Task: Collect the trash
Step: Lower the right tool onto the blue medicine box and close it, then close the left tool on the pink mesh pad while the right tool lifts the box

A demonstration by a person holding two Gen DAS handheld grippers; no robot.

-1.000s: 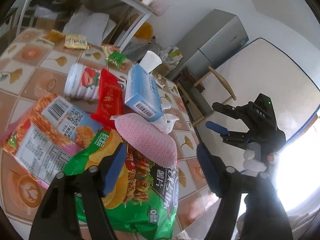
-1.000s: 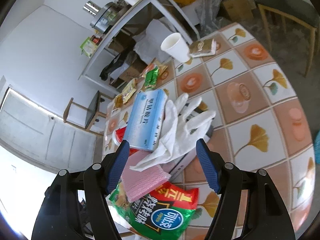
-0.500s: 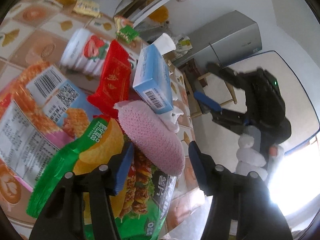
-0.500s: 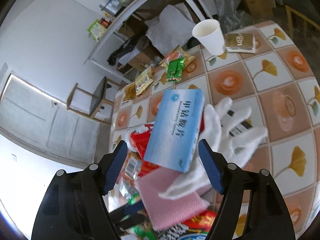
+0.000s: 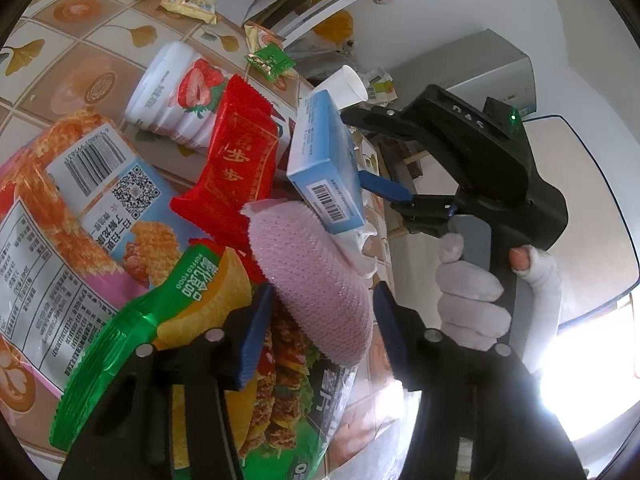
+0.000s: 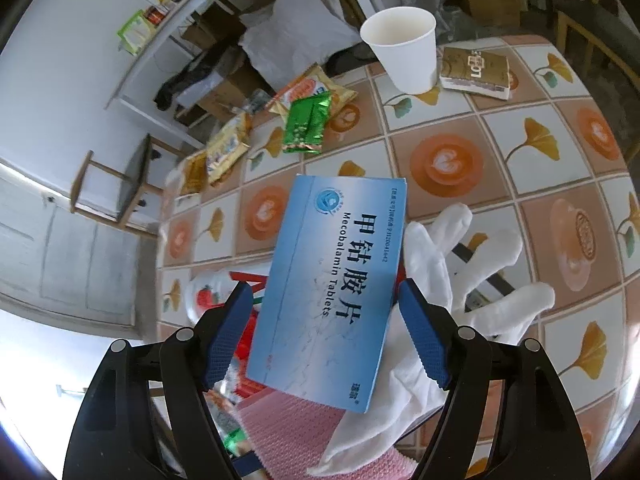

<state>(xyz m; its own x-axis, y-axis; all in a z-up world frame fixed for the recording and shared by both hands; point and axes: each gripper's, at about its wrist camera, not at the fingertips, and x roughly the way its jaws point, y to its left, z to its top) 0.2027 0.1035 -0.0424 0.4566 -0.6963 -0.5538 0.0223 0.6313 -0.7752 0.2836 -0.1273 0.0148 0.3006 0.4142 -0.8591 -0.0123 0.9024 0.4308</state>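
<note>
Jaws on the right gripper (image 6: pixel 325 336) are standing apart, bracketing the blue tablet box (image 6: pixel 332 288) along its long edges, not yet touching as far as I can tell. Jaws on the left gripper (image 5: pixel 320 328) are also apart, straddling the pink foam sheet (image 5: pixel 316 280), no clamp visible.

Box is sitting on top of the trash pile, tilted, propped on the white glove (image 6: pixel 452 280) and the foam sheet, which are lying over the green snack bag (image 5: pixel 168 320) and red wrapper (image 5: pixel 236 168) on the tiled surface (image 6: pixel 560 168).

Handling judgement:
- Box: looking like thin cardboard, light, probably near empty. Stiff across the edges, soft across the broad faces. Gripping edge to edge around mid-length seems best; hard squeeze is likely buckling it. Glossy print, so some slip risk.
- It's resting loose, so first contact may be sliding or tipping it off the glove. Closing both jaws evenly matters.
- Foam sheet: very light, floppy, compressible; pinching a free edge should be working.
- Glove: limp cloth, may be dragging along with the box.

Other litter is scattered well apart on the surface: paper cup (image 6: pixel 404 48), green sachet (image 6: pixel 308 122), strawberry cup (image 5: pixel 172 92).
</note>
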